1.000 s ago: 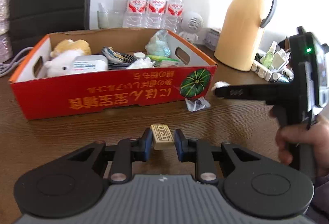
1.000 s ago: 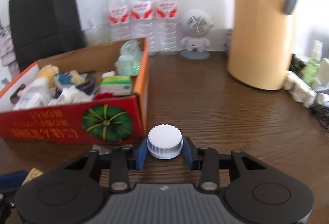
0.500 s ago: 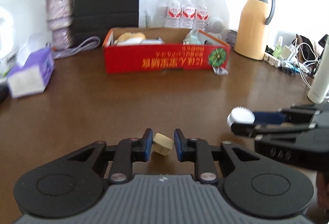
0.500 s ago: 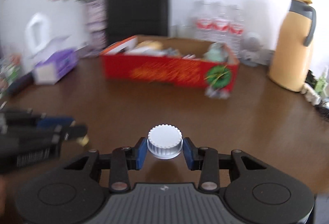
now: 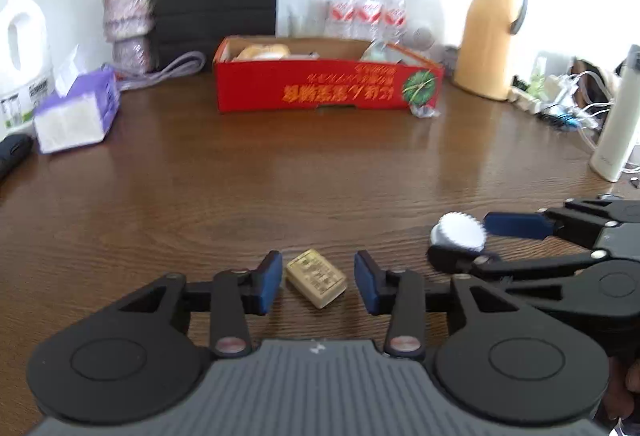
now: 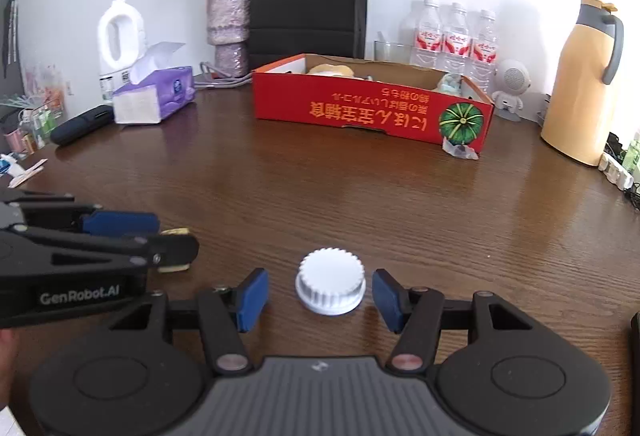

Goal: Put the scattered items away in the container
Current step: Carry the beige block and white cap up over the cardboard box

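Note:
A small tan block (image 5: pixel 316 278) lies on the brown table between the blue pads of my open left gripper (image 5: pixel 318 282); the pads stand clear of it. A white ribbed cap (image 6: pixel 330 286) lies on the table between the pads of my open right gripper (image 6: pixel 319 295), untouched. The cap also shows in the left wrist view (image 5: pixel 459 230), at the right gripper's tips. The red cardboard box (image 6: pixel 372 111) holding several items stands far across the table; it also shows in the left wrist view (image 5: pixel 328 87). The left gripper (image 6: pixel 132 236) shows at the left in the right wrist view.
A small wrapper (image 6: pixel 460 149) lies at the box's near right corner. A purple tissue box (image 6: pixel 154 97), white jug (image 6: pixel 120 39), flower vase (image 6: pixel 228 23) and black bag (image 6: pixel 308 1) stand at the back left. Water bottles (image 6: pixel 456 35), a yellow thermos (image 6: pixel 584 83) and cables (image 5: pixel 568 107) stand right.
Both grippers pulled back from beside the box to the near table. Each opened: the tan block and the white cap, held a second ago, now lie on the table.

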Demonstrator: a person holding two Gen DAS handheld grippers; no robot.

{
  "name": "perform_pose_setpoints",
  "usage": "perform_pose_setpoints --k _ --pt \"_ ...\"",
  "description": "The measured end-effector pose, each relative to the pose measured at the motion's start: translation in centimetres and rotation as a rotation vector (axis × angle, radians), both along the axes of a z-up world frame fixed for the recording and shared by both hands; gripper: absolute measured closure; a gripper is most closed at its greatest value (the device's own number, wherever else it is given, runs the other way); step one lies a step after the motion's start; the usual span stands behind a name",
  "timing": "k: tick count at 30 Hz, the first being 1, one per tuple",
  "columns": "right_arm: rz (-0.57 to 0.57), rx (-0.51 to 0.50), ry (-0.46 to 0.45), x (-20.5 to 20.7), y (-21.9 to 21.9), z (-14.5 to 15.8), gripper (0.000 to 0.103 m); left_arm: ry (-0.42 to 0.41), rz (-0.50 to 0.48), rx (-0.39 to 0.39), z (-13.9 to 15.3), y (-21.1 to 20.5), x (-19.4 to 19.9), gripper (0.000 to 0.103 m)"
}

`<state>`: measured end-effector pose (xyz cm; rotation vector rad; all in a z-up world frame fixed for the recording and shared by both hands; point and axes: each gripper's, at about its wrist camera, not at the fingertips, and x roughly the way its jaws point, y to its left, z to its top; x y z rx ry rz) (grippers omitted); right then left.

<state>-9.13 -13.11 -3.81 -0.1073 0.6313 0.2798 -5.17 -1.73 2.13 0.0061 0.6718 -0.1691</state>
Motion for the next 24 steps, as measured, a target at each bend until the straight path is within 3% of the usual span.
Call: perform_pose_setpoints --k 2,3,4,7,10,13,17,20,23,24 --pt "-0.004 0.005 0.001 0.4 -0.1 -0.2 0.047 0.015 0.001 -0.021 -0.3 0.1 0.3 0.060" --pt "-0.006 0.002 0.008 0.7 0.0 -0.4 0.050 0.007 0.002 -0.020 -0.4 0.0 0.3 0.068" --pt "-0.010 0.006 0.009 0.8 -0.1 -0.5 0.064 0.003 0.000 -0.022 -0.4 0.0 0.3 0.068" --pt "-0.021 0.025 0.005 1.2 -0.2 -0.5 0.064 -0.019 0.004 -0.052 -0.3 0.2 0.6 0.069" --pt "-0.041 0.049 -0.057 1.3 -0.6 0.7 0.064 -0.120 0.015 -0.050 1.2 0.2 1.0 0.069" --pt "-0.080 0.094 -0.164 1.9 -1.5 3.6 0.064 -0.306 -0.009 -0.055 4.9 -0.2 1.9 0.069" --pt "-0.105 0.140 -0.333 4.4 -3.0 9.8 0.064 -0.561 -0.063 -0.033 12.0 -0.6 5.5 0.069" --pt "-0.093 0.174 -0.405 8.9 -4.5 15.2 0.064 -0.554 -0.079 -0.099 17.6 -0.1 11.7 0.069" --pt "-0.110 0.207 -0.413 15.1 -6.1 20.1 0.064 -0.575 -0.047 -0.078 22.2 -0.3 18.2 0.069" --pt "-0.121 0.199 -0.423 16.9 -6.5 21.6 0.064 -0.547 -0.044 -0.086 23.4 -0.2 20.3 0.069"
